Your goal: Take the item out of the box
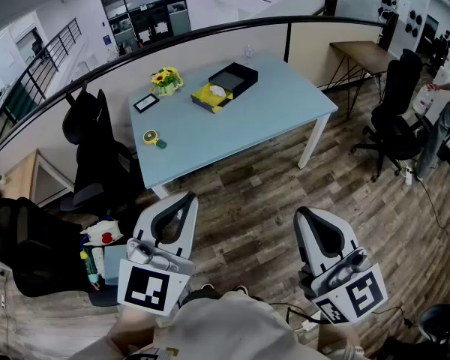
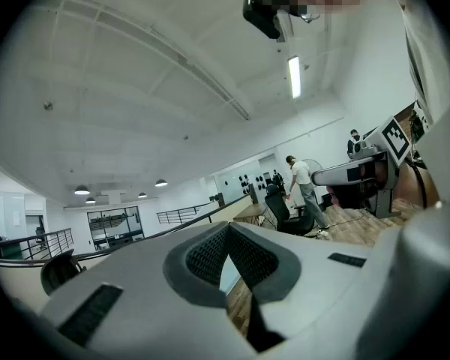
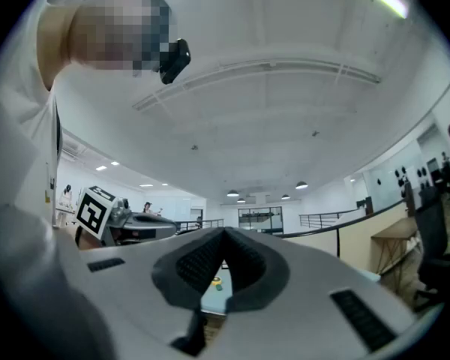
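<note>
A black box [image 1: 234,76] lies open on the light-blue table [image 1: 270,103], far ahead of me. Against its near side sits a yellow tray [image 1: 207,98] holding a small white item [image 1: 217,91]. Both grippers hang low by my body, well short of the table. My left gripper [image 1: 184,196] is shut with nothing between its fingers; its tips meet in the left gripper view [image 2: 226,228]. My right gripper [image 1: 302,211] is also shut and empty, and its tips touch in the right gripper view [image 3: 225,235].
On the table stand sunflowers [image 1: 167,79], a small dark frame [image 1: 145,102] and a yellow round thing [image 1: 151,136]. Black office chairs [image 1: 97,156] stand at the left, another chair [image 1: 394,115] and a person [image 1: 444,115] at the right. Wooden floor lies between me and the table.
</note>
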### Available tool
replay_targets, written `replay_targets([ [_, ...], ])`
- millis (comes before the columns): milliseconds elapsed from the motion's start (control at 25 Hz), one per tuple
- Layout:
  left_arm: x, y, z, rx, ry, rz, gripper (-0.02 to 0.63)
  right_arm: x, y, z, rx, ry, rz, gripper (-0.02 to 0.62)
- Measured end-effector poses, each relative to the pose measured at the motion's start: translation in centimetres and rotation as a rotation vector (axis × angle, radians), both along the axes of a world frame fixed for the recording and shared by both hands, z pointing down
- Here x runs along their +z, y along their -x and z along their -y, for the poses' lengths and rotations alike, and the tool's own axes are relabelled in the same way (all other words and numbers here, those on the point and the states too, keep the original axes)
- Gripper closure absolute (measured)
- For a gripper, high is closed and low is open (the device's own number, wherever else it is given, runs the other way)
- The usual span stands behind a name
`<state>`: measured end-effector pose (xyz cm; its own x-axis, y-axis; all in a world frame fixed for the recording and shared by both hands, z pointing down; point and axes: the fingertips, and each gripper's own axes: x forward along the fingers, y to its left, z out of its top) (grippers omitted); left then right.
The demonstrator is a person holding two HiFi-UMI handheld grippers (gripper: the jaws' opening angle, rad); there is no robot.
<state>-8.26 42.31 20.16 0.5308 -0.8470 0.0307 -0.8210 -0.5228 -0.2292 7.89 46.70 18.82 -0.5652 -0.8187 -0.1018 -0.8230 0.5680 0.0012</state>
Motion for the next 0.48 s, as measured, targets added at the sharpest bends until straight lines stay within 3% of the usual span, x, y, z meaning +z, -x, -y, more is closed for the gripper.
replay_targets([
  [320,0.6,-0.7,-1.0,0.031,0.006,0.018,0.603,0.1,-0.5,-0.8,0.019,0.008,0.034,0.592],
  [480,-0.1,0.5,-1.5,-0.025,-0.011,-0.05,0.603,0.3,-0.1,-1.4,0.007,0.006,0.016,0.592],
])
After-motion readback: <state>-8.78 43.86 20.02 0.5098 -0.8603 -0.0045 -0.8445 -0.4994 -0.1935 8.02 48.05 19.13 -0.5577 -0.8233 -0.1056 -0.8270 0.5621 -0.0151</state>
